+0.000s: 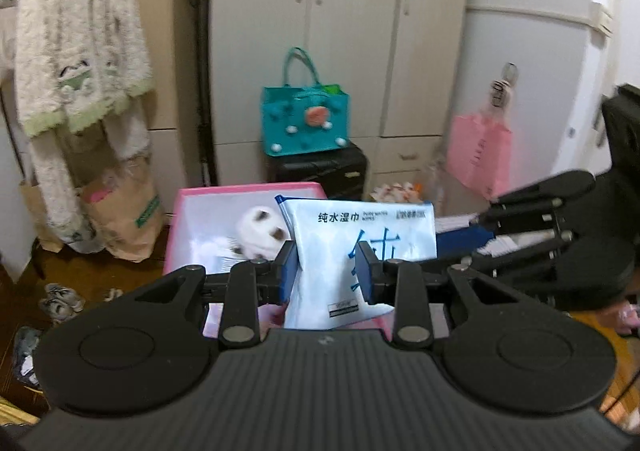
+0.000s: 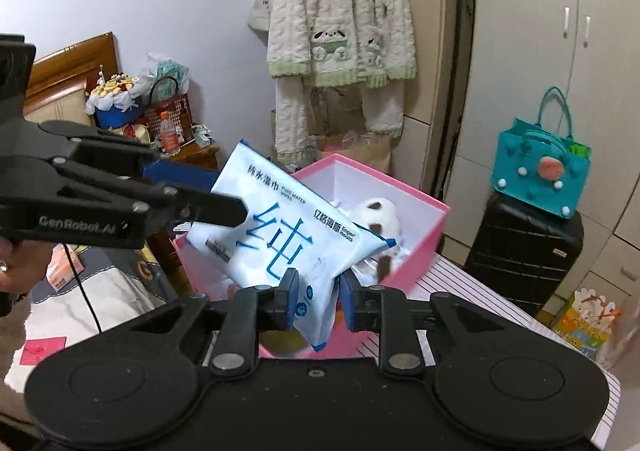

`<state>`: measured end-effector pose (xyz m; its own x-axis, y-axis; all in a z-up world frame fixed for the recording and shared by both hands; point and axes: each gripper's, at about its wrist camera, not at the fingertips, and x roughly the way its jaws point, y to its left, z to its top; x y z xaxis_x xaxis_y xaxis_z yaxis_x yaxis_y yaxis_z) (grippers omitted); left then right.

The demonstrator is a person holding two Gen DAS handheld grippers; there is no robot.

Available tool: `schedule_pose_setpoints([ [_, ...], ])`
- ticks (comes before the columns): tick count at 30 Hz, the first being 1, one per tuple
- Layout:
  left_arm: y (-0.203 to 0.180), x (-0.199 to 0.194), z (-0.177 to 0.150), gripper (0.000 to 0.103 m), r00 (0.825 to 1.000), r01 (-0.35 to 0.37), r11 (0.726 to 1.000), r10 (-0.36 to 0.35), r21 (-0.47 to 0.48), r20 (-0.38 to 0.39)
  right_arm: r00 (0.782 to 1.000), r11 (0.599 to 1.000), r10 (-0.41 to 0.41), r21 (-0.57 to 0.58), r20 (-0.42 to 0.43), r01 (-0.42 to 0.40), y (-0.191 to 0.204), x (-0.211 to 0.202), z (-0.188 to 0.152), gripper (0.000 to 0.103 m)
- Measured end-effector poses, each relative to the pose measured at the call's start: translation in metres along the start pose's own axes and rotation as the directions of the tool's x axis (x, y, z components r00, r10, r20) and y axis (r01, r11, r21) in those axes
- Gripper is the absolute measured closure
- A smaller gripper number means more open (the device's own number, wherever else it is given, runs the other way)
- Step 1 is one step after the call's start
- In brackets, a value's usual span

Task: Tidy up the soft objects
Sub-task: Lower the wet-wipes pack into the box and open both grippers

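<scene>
The left gripper [image 1: 328,271] is seen closed on one end of a wet-wipes pack [image 1: 360,251], its blue pads pressed into the soft film from either side. The right gripper [image 2: 316,301] is likewise clamped on the opposite corner of the same pack [image 2: 280,235], where the film is pinched and creased between the pads. The pack is thus held in the air by both tools at once, neither end free.

In the right wrist view the pack's long axis is tilted, running from the clamped corner up toward eleven o'clock, where the left gripper [image 2: 224,209] comes in from nine o'clock. In the left wrist view the right gripper [image 1: 500,223] enters from about two o'clock.

Beyond the pack, at twelve o'clock from the left tool and between twelve and one o'clock from the right, a pink box [image 1: 178,227] stands open, with a white plush toy with brown patches [image 1: 260,231] lying inside it. The pack hangs in front of and partly above the box's near rim [image 2: 360,343]; whether it touches the rim cannot be told.

The box is judged to be the destination. The coming move is judged to turn on carrying the pack forward over the opening, with its long axis levelled to lie within the walls, before both grips are released.
</scene>
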<state>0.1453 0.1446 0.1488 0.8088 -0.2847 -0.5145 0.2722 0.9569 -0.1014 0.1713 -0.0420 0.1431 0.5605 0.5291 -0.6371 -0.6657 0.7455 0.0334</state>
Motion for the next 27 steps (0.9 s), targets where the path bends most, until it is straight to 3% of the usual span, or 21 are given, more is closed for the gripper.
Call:
schedule_pose_setpoints([
  [5, 0.034, 0.028, 0.01, 0.073, 0.999, -0.037, 0.998, 0.037, -0.046, -0.018, 1.0, 1.0, 0.005, -0.011, -0.019, -0.005, 0.003, 0.034, 0.015, 0.074],
  [11, 0.061, 0.088, 0.01, 0.073, 0.994, -0.093, 0.99, 0.085, -0.109, -0.074, 0.999, 0.996, -0.01, 0.088, -0.051, 0.014, -0.012, 0.089, 0.021, 0.074],
  [19, 0.07, 0.151, -0.001, 0.073, 0.972, -0.13, 0.989, 0.113, -0.074, -0.206, 0.989, 0.987, -0.004, 0.157, -0.148, 0.028, -0.034, 0.144, 0.018, 0.074],
  [27, 0.065, 0.178, -0.009, 0.073, 0.949, -0.162, 0.986, 0.146, -0.032, -0.279, 0.977, 0.987, -0.033, 0.146, -0.21, 0.064, -0.033, 0.163, 0.015, 0.074],
])
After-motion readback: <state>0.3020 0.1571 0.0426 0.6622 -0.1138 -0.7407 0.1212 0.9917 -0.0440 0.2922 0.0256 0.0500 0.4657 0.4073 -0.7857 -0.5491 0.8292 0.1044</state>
